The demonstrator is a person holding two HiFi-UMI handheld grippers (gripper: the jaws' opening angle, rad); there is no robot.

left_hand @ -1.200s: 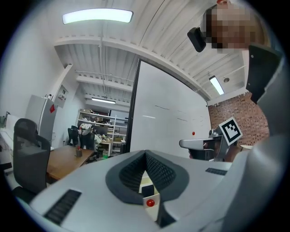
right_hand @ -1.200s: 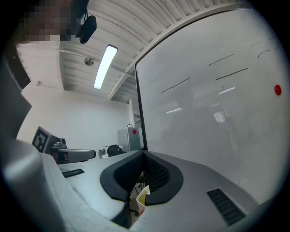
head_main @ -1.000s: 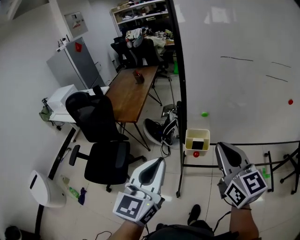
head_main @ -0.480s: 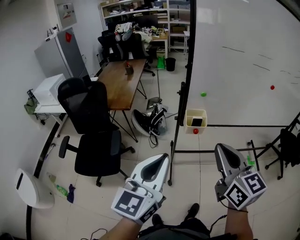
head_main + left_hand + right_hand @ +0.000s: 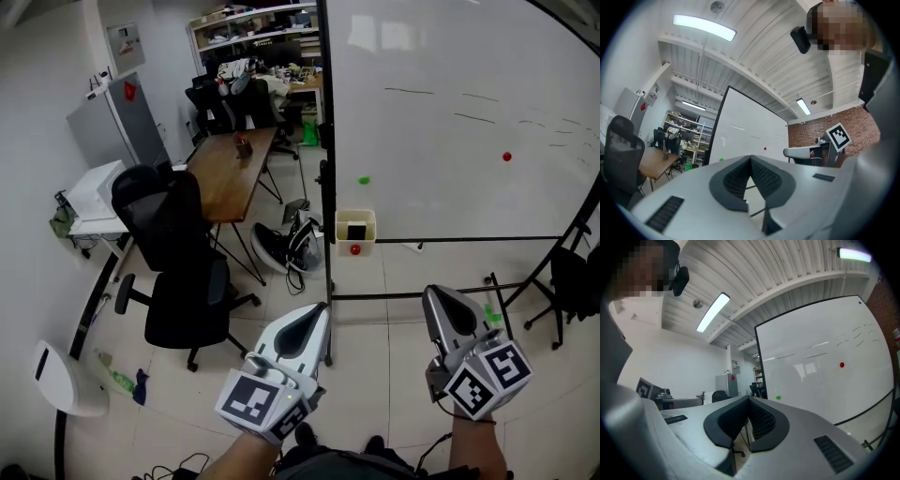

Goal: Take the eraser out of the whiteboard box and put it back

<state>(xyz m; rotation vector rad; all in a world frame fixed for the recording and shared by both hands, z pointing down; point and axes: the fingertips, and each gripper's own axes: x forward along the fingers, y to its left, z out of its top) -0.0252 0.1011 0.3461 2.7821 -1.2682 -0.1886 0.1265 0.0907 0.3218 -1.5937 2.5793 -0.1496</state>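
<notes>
Left gripper (image 5: 319,311): jaws closed tip to tip, nothing between them. Right gripper (image 5: 433,294): jaws likewise pressed together, empty. Whiteboard box (image 5: 343,232): cream, hangs at the lower left corner of the whiteboard (image 5: 450,122), well ahead of both jaw pairs, nearer the left one's line. Eraser (image 5: 356,231): dark, inside the box, well apart from either gripper. Red magnet (image 5: 354,249): just beneath the box.
</notes>
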